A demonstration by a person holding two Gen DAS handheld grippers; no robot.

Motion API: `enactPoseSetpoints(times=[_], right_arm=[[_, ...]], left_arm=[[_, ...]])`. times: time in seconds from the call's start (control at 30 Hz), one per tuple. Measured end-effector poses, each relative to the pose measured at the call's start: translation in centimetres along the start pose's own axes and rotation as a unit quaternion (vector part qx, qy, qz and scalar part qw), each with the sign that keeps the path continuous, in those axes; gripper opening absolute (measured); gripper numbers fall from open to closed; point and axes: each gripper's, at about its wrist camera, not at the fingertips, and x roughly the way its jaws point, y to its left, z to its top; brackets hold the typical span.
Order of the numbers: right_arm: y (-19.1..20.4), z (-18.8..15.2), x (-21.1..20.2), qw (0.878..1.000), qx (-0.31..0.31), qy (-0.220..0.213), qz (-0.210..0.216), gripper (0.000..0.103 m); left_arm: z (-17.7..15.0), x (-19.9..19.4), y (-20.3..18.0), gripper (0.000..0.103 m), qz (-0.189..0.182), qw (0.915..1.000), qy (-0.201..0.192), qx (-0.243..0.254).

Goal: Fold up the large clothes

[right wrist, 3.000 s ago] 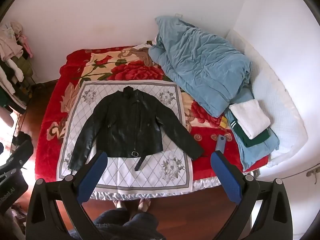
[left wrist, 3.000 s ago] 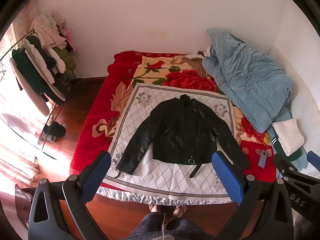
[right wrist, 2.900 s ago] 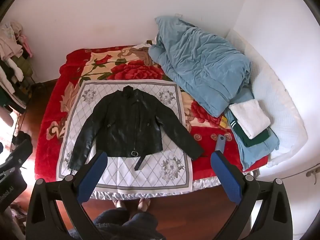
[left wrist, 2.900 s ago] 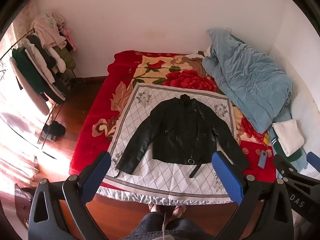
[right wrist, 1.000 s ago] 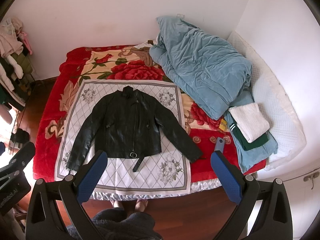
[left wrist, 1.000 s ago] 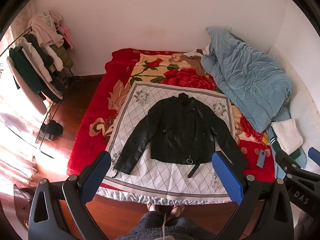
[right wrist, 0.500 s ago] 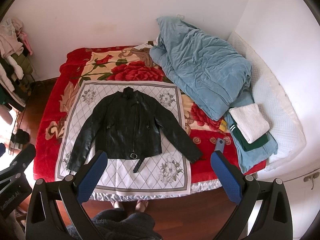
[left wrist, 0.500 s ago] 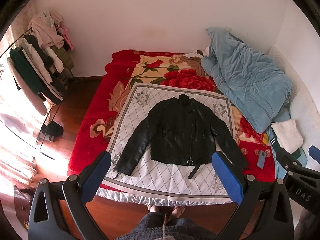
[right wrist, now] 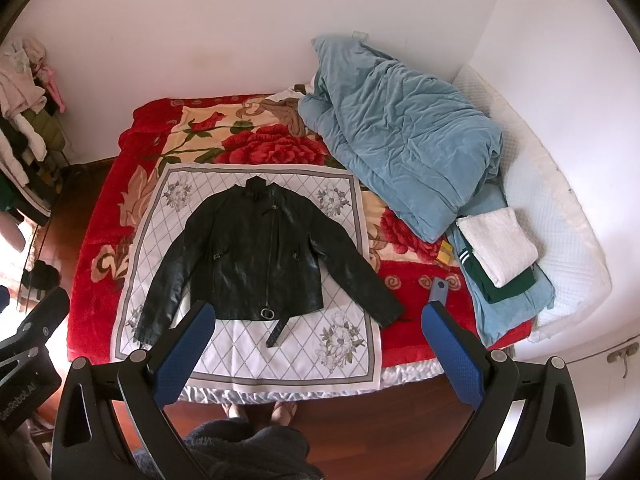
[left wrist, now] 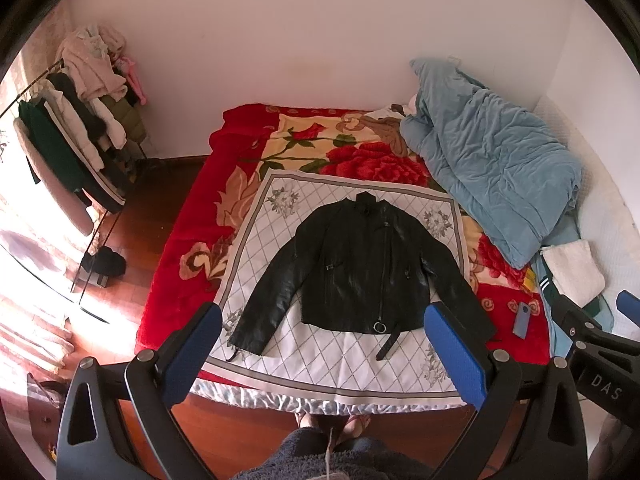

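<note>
A black leather jacket point(left wrist: 360, 268) lies flat, front up, sleeves spread, on a white diamond-patterned cloth point(left wrist: 340, 356) on the bed. It also shows in the right wrist view point(right wrist: 256, 256). My left gripper point(left wrist: 324, 344) is open and empty, held high above the bed's near edge. My right gripper point(right wrist: 316, 340) is also open and empty, at a similar height. Both are well clear of the jacket.
A red floral blanket point(left wrist: 180, 240) covers the bed. A crumpled blue duvet point(right wrist: 400, 140) lies at the back right. Folded white and green clothes point(right wrist: 496, 248) and a phone point(right wrist: 438, 290) lie at the right. A clothes rack point(left wrist: 68, 152) stands at the left on the wooden floor.
Both grippers have drifted slightly; the view shifted a little. The jacket has not moved and both grippers stay open.
</note>
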Motion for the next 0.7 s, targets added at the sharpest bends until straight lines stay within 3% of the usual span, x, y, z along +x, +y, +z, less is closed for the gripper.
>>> enactPoseSetpoints(times=[0.27, 0.37, 0.57, 0.7], right_arm=[[0.4, 0.9, 0.1, 1.0, 0.006, 0.005, 0.001, 0.103], [0.6, 1.5, 1.4, 1.0, 0.02, 0.014, 0.004, 0.103], [0.1, 1.0, 10.4, 0.997, 0.05, 0.046, -0.021, 0.103], [-0.9, 0.3, 20.0, 0.992, 0.07, 0.099, -0.037, 0.103]], left_arm=[[0.3, 0.0, -0.1, 0.103, 0.001, 1.0, 0.0, 0.0], [1.0, 1.4, 0.2, 0.103, 0.016, 0.9998, -0.008, 0.0], [2.5, 10.0, 1.2, 0.103, 0.068, 0.9976, 0.004, 0.01], [2.3, 18.1, 1.5, 0.103, 0.098, 0.9941, 0.037, 0.029]])
